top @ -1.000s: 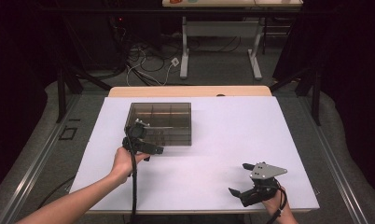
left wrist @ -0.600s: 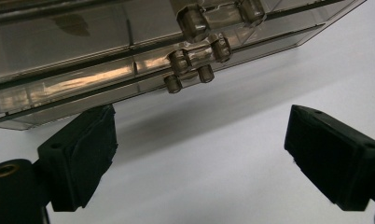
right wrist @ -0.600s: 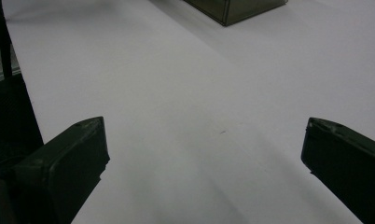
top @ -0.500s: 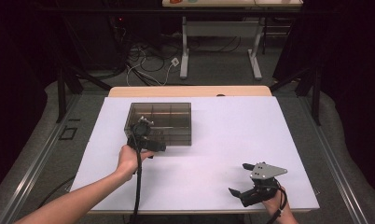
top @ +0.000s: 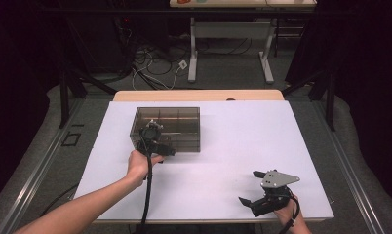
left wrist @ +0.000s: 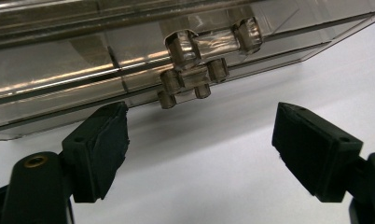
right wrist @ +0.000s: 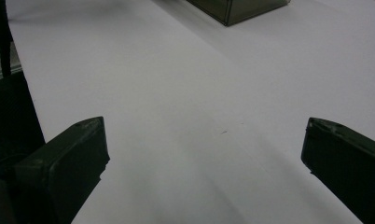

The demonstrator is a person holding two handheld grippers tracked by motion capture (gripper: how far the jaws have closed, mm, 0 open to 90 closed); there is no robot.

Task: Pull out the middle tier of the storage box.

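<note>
A smoky clear plastic box with inner dividers stands on the white table, left of centre. Its clear latch hangs on the front wall. My left gripper is held at that front wall. In the left gripper view its gripper is open and has just been closing. The latch sits just beyond and above the gap, and neither of the pads touches it. My right gripper rests low near the table's front right edge, open over bare tabletop, with nothing in it.
A corner of the box lies far ahead in the right gripper view. The left gripper's black cable trails back along the forearm. Behind the table are desk legs and cables on the floor.
My left gripper has edged forward and slightly right, up to the box's front wall. The right gripper and the box have not moved.
</note>
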